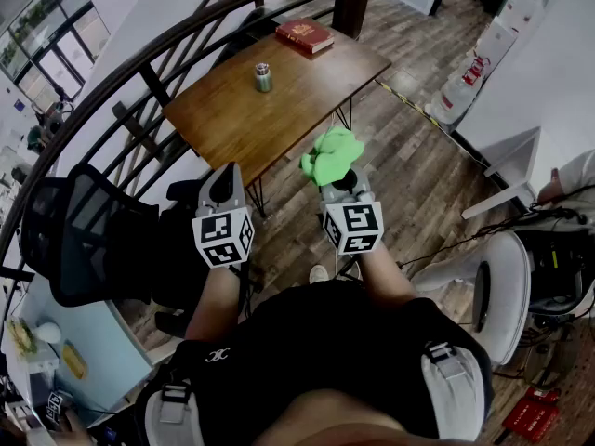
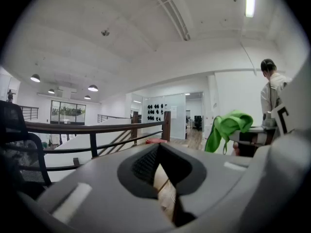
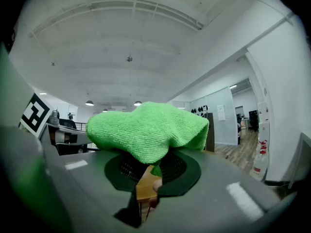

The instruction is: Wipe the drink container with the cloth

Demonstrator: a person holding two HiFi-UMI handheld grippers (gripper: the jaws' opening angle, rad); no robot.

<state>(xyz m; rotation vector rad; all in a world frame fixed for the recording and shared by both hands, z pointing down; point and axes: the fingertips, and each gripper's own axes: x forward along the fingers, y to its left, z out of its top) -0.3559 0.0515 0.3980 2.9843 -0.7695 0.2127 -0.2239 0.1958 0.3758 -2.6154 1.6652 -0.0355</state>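
right hand-held gripper (image 1: 346,186): clamped on bunched bright-green microfibre cloth (image 1: 330,154), likely carried ready for wiping | left hand-held gripper (image 1: 223,189): jaws together, empty | small grey metal cylindrical drink container (image 1: 263,77): upright on brown wooden desk (image 1: 307,91), well ahead of both, untouched

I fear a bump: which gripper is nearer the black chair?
Left. The left gripper sits just right of the chair; the right gripper, holding the cloth, is farther right.

Ceiling lamps (image 2: 92,88) give even, soft light. All views bend at the edges; gripper views have dark rims and blurred foregrounds.
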